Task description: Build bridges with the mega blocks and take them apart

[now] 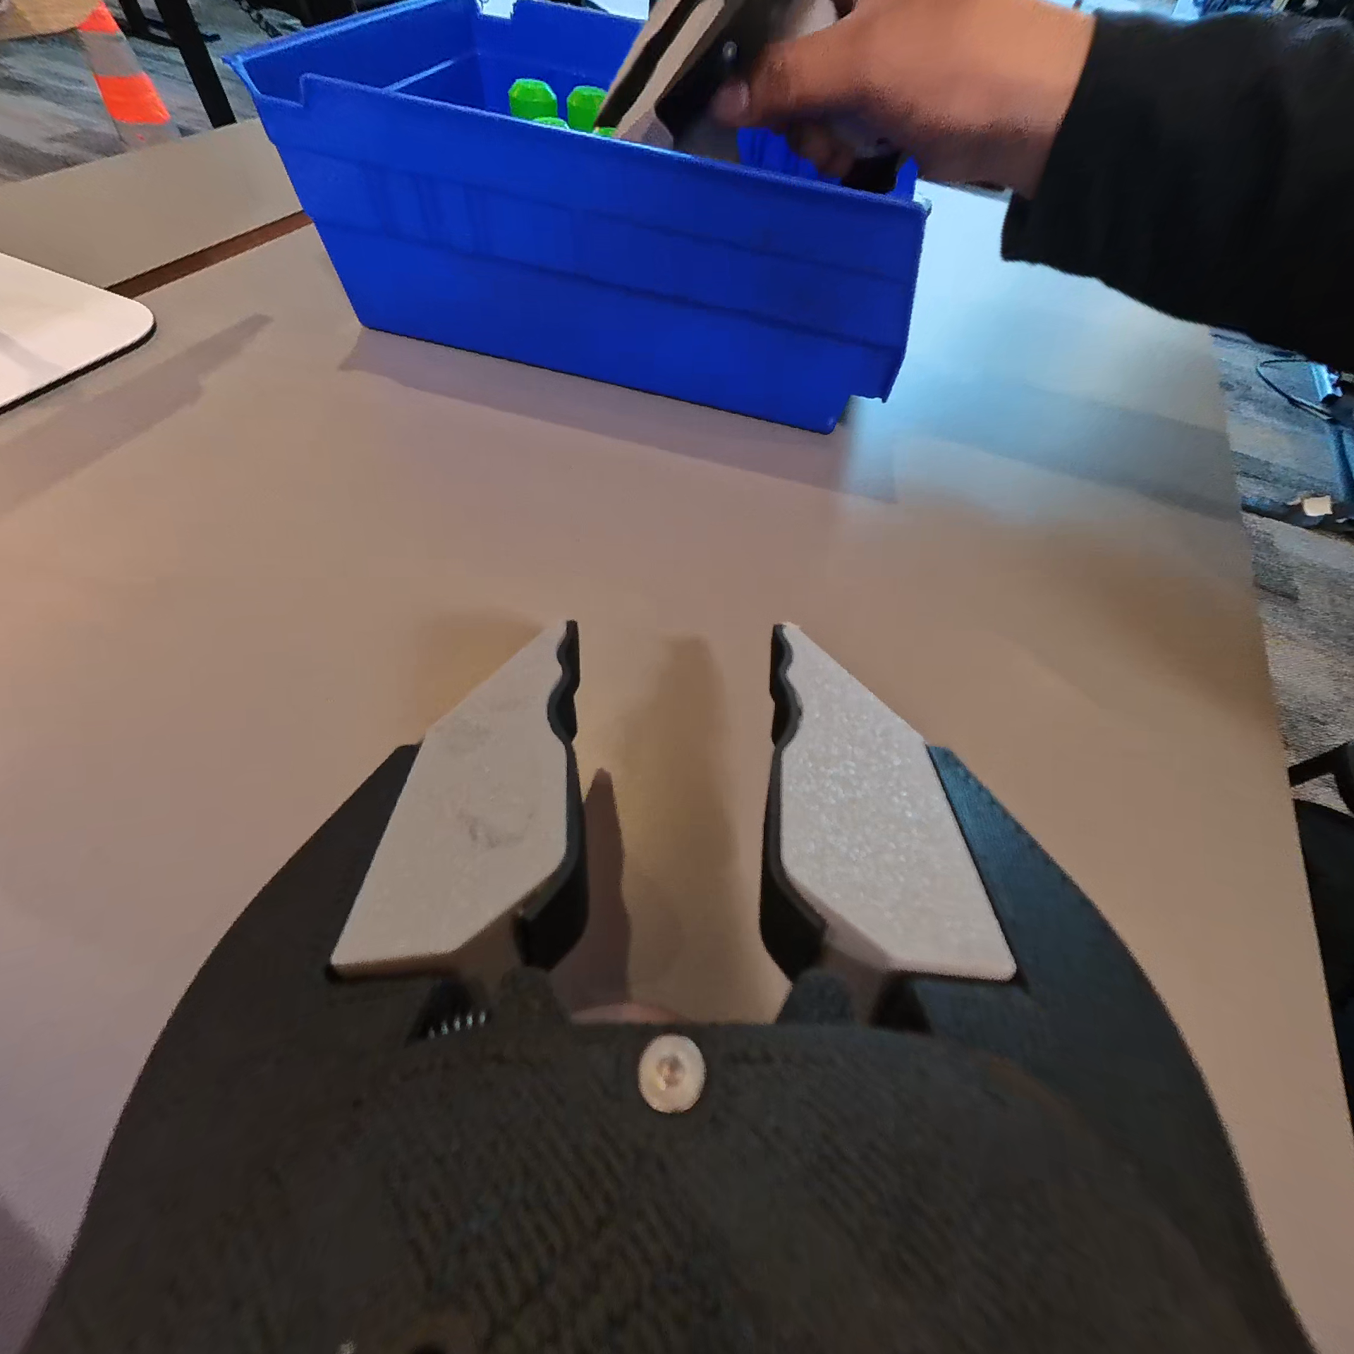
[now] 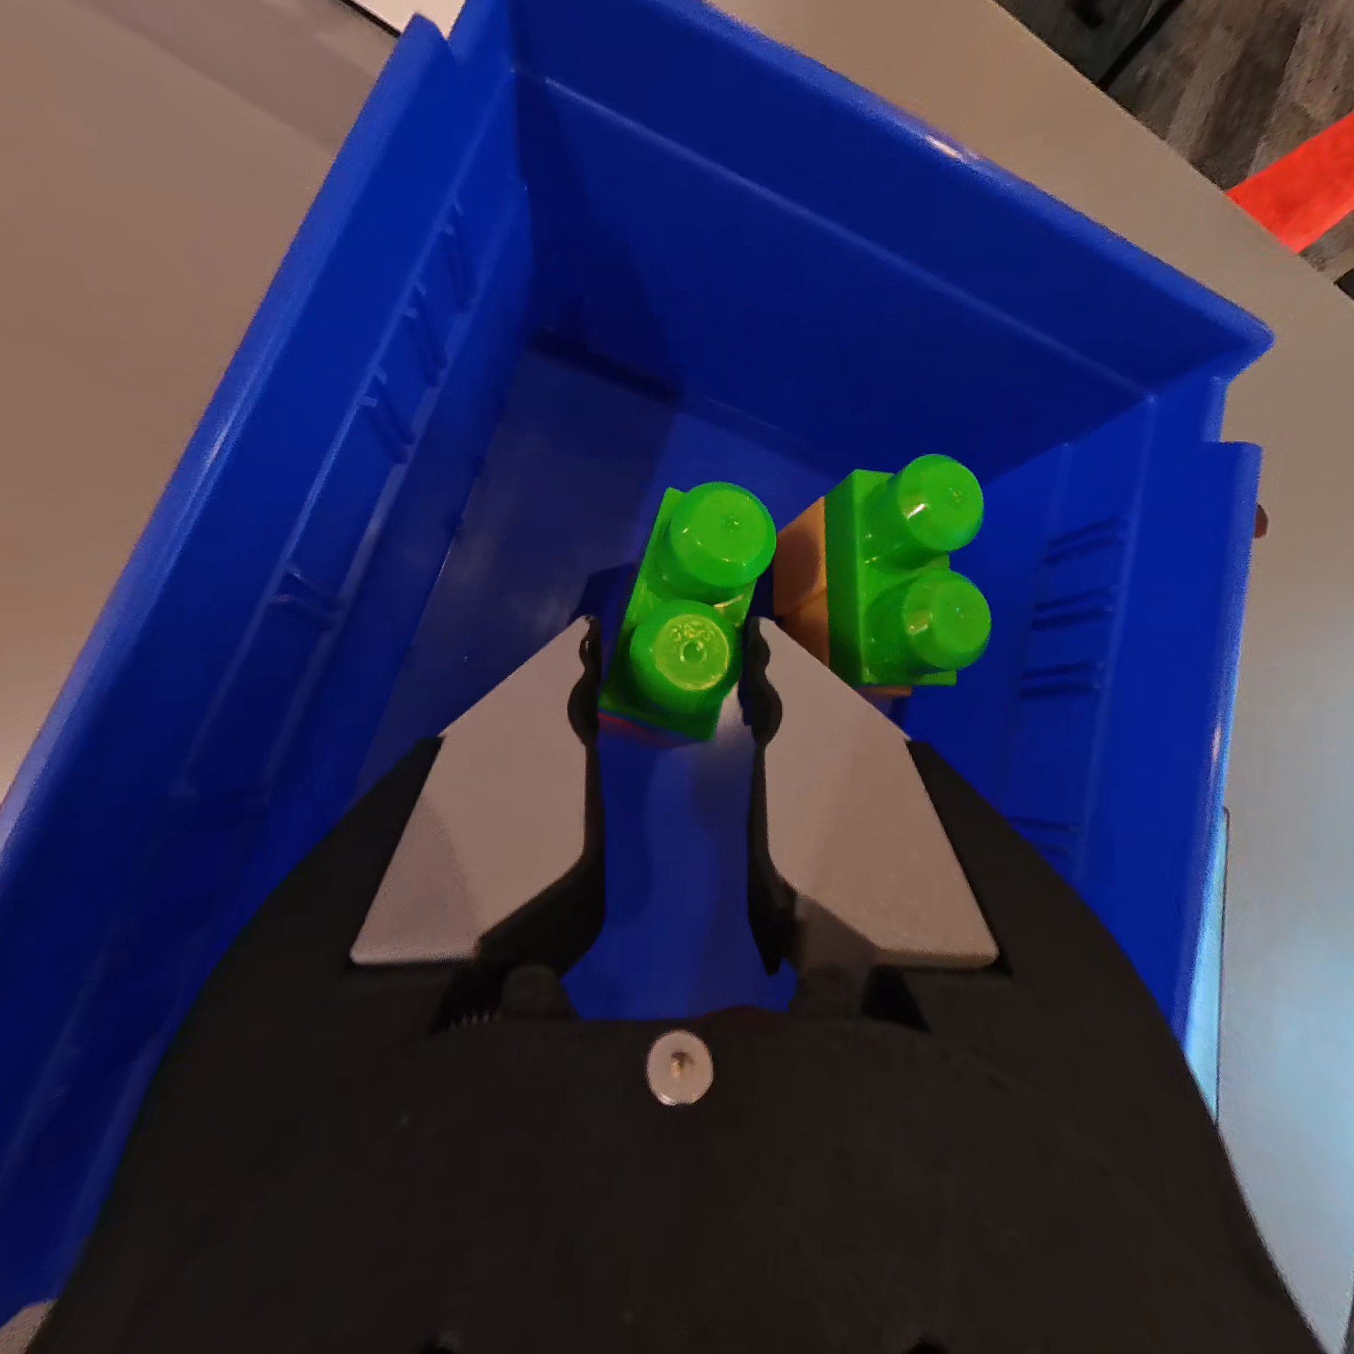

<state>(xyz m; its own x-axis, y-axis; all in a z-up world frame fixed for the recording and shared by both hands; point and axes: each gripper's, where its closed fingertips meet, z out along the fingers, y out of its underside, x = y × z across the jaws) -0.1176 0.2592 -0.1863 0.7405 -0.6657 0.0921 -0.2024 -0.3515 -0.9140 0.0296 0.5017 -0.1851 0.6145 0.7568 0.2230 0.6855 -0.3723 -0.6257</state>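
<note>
Your right tool [image 2: 670,645] is down inside the blue bin [image 2: 842,308], its two grey fingers [image 2: 513,740] set on either side of a green two-stud block [image 2: 685,615]. The block stands upright on a stack whose lower layers show only as a thin strip of red and blue at its base. The dark pads sit just beside the block's flanks, with a sliver of blue showing on each side, so the tool brackets the block without clearly pressing on it. Just to the right stands a second green two-stud block [image 2: 908,579], on top of a tan brick [image 2: 802,571] that peeks out along its left side. The two stacks are near one another, almost touching at the upper studs.

Your left tool [image 1: 674,637] hovers low over the bare table [image 1: 513,513], its fingers [image 1: 483,791] spread apart with nothing but tabletop and shadow between them. Well ahead of it sits the same blue bin [image 1: 623,293], green studs [image 1: 557,102] showing above its rim. Your right hand [image 1: 916,95], in a dark sleeve [image 1: 1209,168], holds the other tool tipped down into the bin from the right. A white board corner [image 1: 58,330] lies at the left edge of the table, and an orange cone [image 1: 117,73] stands on the floor beyond.
</note>
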